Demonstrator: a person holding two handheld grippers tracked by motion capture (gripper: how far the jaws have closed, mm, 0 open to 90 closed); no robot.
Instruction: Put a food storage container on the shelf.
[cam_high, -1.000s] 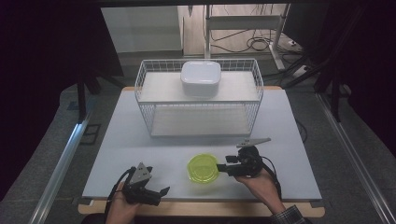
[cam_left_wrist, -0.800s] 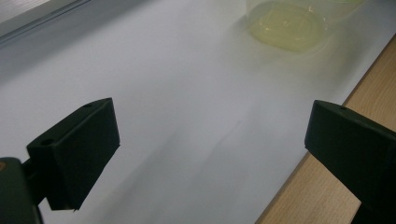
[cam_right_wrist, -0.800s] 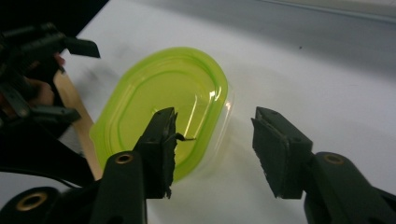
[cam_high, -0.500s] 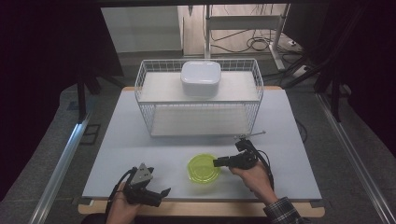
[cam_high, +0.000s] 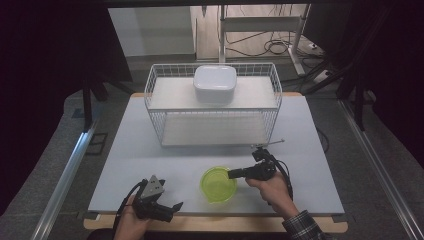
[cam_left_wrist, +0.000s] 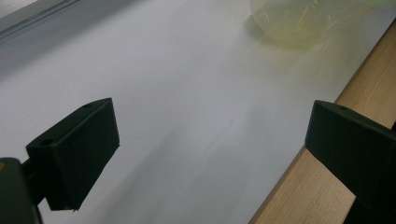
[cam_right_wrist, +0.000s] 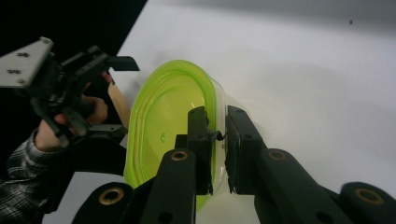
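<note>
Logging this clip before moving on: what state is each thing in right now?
green bowl: upright on the table, rim clamped
right gripper: jaws just closed on the bowl's rim
left gripper: open, nothing between its jaws
wire basket: standing at the table's far side
white container: lid on, sitting on top of the basket

In the left gripper view, the green bowl (cam_left_wrist: 303, 21) at one o'clock is blurred and cut off by the top edge. In the right gripper view, the right gripper (cam_right_wrist: 218, 140) hides the bowl's near rim; pad contact unclear.
</note>
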